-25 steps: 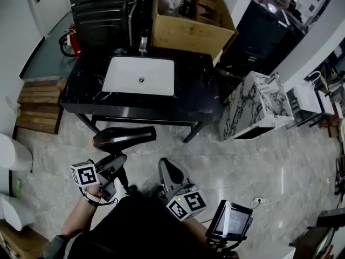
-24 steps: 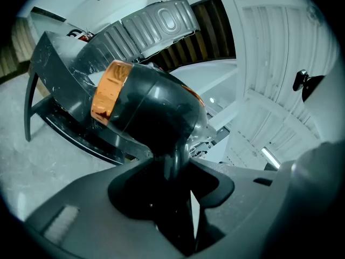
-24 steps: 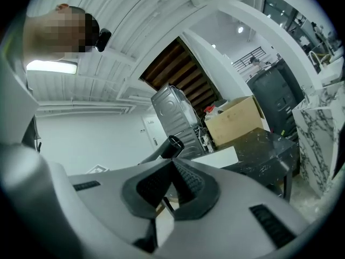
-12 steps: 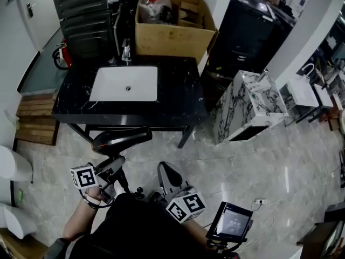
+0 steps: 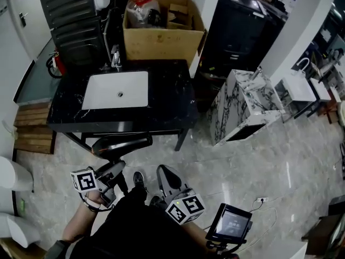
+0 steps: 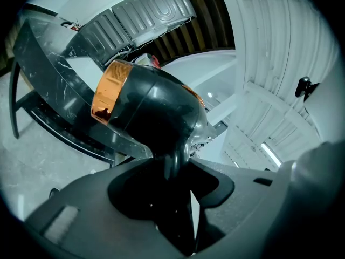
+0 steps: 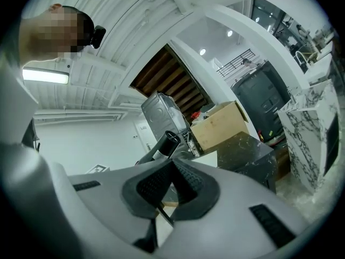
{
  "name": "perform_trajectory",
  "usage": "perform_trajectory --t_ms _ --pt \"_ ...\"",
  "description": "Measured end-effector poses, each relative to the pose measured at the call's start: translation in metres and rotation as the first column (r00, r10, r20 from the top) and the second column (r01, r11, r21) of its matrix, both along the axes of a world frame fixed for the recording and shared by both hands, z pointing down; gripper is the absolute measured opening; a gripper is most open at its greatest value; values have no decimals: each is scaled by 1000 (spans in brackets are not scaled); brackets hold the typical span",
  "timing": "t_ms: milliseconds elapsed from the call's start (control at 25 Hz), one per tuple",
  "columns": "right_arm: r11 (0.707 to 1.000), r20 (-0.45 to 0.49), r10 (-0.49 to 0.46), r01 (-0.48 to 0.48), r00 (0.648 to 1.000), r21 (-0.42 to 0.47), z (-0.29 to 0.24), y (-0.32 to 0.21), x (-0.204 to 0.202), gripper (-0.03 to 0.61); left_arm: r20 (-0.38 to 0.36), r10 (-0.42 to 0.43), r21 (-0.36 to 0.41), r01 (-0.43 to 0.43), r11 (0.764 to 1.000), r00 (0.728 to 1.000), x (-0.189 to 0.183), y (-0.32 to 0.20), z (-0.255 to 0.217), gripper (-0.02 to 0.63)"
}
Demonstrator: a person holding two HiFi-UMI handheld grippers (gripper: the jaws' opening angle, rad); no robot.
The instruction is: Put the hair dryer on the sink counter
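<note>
Down by our feet, the left tongs (image 5: 113, 169) are clamped on the handle of the black hair dryer (image 5: 123, 144). We're carrying it above the grey floor (image 5: 259, 161), barrel lying level, copper-ringed end out to the left. The right tongs (image 5: 166, 175) sit just beside, jaws pressed together with nothing in them. Ahead of us stands the black marble desk (image 5: 170, 104), close to the dryer but not touching it, with a white sink (image 5: 116, 89) set into its top and a faucet (image 5: 115, 57) behind. Further back, a cardboard box (image 5: 161, 36) sits at the desk's far edge, and a white marble cabinet (image 5: 242, 109) stands off to the right.
</note>
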State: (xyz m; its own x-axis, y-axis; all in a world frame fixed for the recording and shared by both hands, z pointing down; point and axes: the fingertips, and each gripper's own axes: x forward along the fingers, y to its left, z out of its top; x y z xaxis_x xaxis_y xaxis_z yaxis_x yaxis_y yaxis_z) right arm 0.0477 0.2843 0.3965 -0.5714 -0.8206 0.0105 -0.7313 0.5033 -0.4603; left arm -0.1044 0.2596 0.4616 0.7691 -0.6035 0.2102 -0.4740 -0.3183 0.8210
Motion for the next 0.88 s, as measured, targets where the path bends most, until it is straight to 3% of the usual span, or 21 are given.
perform_trajectory --t_ms 400,880 --pt "994 -16 106 -106 994 -28 8 -52 15 -5 -26 85 -12 -85 996 996 15 -68 8 173" --pt "980 -50 189 -191 981 -60 12 -151 -4 -5 -51 186 3 -186 982 981 7 -177 10 173"
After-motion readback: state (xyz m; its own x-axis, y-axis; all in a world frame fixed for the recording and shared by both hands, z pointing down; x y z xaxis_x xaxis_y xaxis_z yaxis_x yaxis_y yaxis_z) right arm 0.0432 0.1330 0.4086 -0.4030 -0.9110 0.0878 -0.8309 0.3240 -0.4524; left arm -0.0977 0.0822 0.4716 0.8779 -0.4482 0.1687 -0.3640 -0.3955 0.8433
